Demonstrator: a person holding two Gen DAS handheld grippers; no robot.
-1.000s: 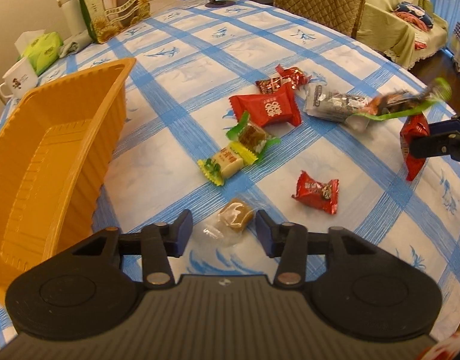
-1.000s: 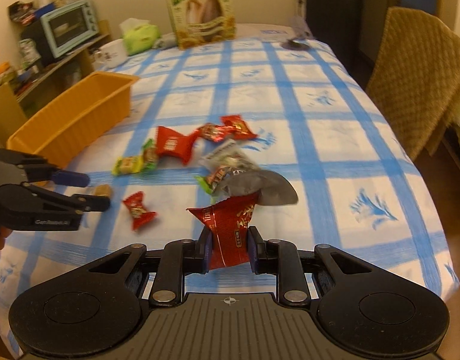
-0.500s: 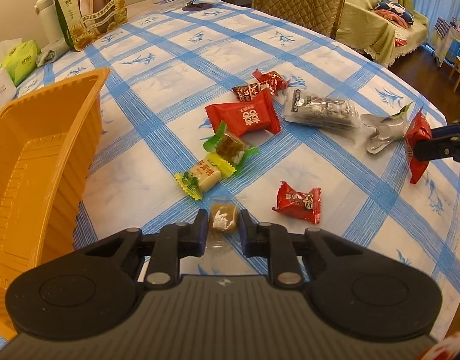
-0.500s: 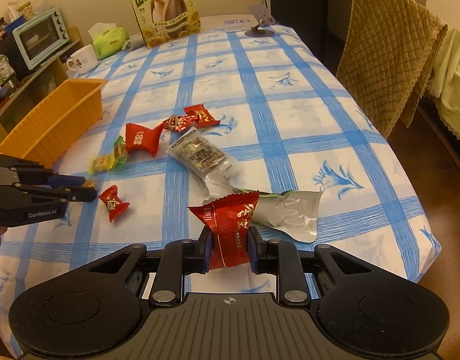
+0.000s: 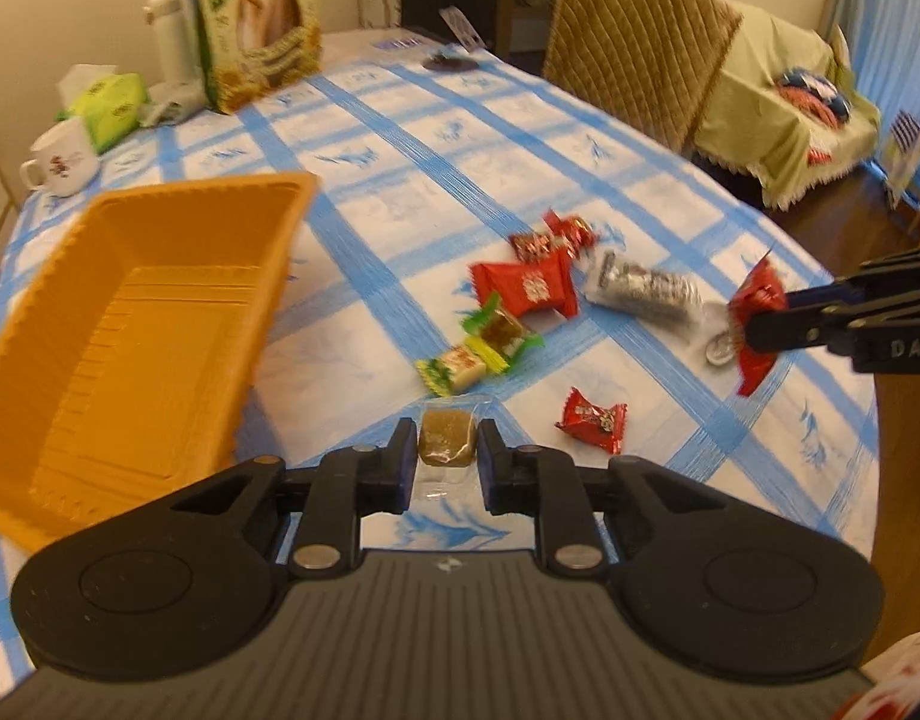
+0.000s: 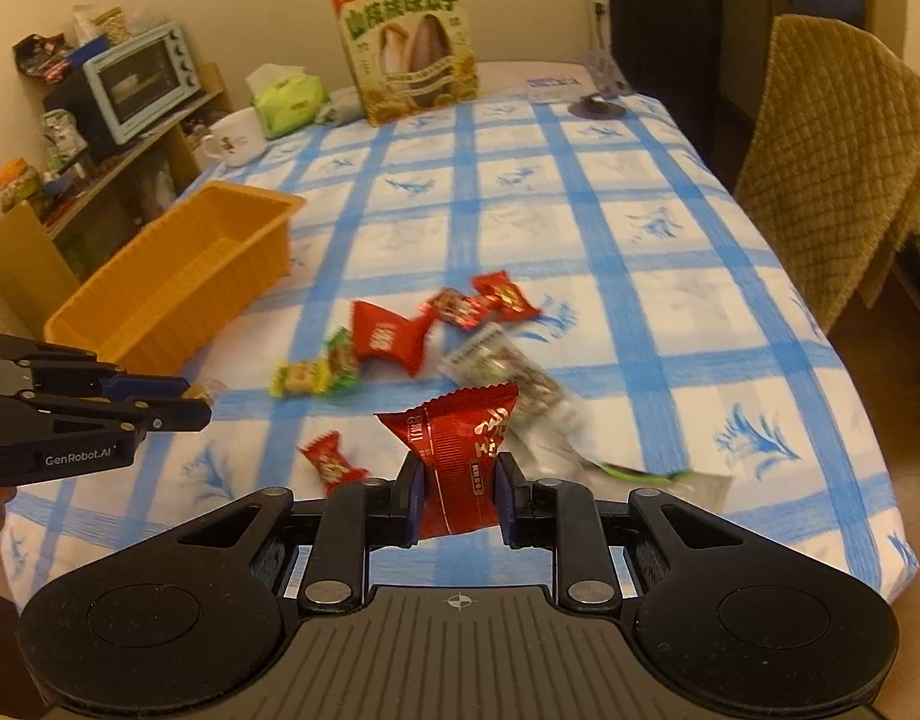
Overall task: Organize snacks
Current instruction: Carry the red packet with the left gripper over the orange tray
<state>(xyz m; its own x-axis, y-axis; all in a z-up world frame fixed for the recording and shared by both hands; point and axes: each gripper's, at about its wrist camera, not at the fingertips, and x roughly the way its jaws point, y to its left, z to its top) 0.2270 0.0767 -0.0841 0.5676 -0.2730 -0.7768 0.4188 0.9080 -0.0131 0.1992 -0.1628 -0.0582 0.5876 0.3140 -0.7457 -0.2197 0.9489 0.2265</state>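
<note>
Brown candy in clear wrapper (image 5: 447,444): clamped in the left gripper (image 5: 442,461), lifted just right of the orange plastic bin (image 5: 130,324), likely for dropping in. Red foil snack packet (image 6: 457,468): pinched upright by the right gripper (image 6: 457,507), farther right of the bin. Loose wrapped sweets (image 5: 523,288): on the blue-checked tablecloth (image 5: 400,138) beside the bin, awaiting collection.

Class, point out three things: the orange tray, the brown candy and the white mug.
orange tray (image 5: 160,324), left wrist view, inner floor.
brown candy (image 5: 447,437), left wrist view, middle of the block.
white mug (image 6: 237,137), right wrist view, its side.
</note>
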